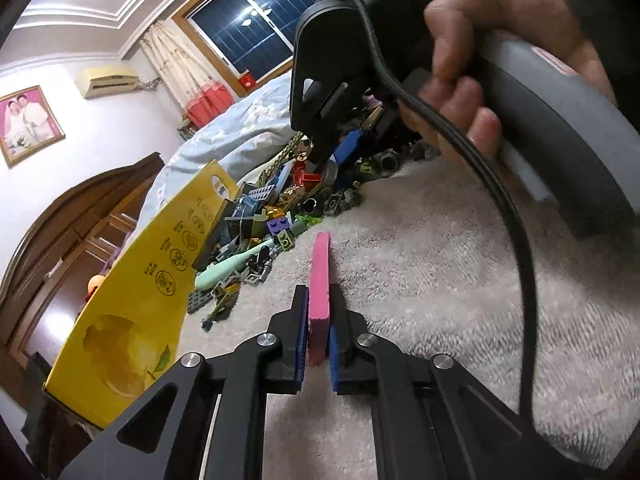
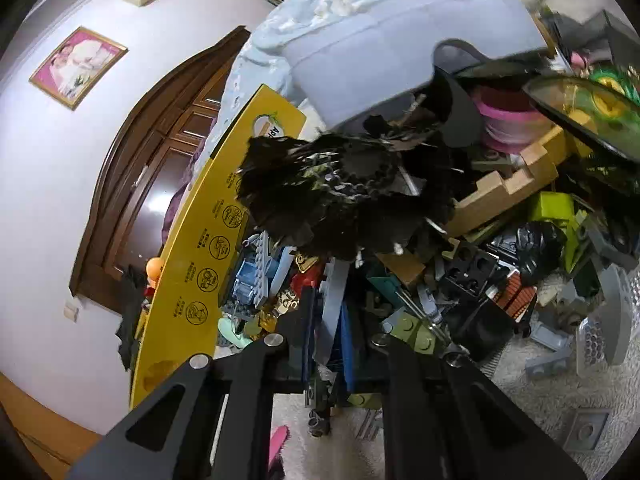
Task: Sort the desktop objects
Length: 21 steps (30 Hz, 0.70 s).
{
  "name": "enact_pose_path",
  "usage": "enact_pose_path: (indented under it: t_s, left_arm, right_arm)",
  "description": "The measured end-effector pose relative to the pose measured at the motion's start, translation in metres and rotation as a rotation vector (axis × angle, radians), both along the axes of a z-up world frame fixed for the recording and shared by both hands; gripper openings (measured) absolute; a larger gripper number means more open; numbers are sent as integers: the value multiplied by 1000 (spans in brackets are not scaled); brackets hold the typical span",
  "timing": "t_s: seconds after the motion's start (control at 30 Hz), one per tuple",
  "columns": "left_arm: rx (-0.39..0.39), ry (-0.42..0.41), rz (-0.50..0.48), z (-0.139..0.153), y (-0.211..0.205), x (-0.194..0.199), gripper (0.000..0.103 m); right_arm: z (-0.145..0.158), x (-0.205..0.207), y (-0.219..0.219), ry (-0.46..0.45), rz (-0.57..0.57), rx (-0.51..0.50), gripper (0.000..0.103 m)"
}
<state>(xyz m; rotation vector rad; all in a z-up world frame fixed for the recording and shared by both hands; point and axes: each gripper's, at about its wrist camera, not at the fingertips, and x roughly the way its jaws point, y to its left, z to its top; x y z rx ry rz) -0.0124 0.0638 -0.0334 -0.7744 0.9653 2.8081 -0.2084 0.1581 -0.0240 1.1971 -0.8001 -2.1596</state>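
Flat pink bar [image 1: 320,296] clamped edge-up in left gripper [image 1: 319,312], right gripper [image 2: 329,320] pinching pale grey strip [image 2: 334,304]

both wrist views close, sharing brick pile [image 1: 280,208]

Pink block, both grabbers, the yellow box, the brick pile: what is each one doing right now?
Pink block: on edge, clamped.
Left gripper: shut on the pink block.
Right gripper: shut on a pale grey piece in the pile.
Yellow box: standing beside the bricks.
Brick pile: jumbled on the fluffy blanket.
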Motion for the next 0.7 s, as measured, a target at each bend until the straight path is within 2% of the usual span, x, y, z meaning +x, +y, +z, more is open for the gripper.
enact_pose_path:
  t_s: [0.17, 0.3, 0.5, 0.7]
  left_arm:
    - [11, -23, -8, 1, -2, -4, 8]
    - [7, 5, 6, -1, -1, 1, 8]
    - [11, -4, 14, -1, -1, -4, 8]
    - [-32, 8, 107, 0, 1, -14, 11]
  right_arm:
    - [0, 2, -3, 33, 16, 20, 10]
    - [-4, 1, 0, 23, 37, -19, 10]
    - [-4, -1, -5, 21, 41, -20, 10]
    - [-8, -3, -1, 32, 48, -69, 10]
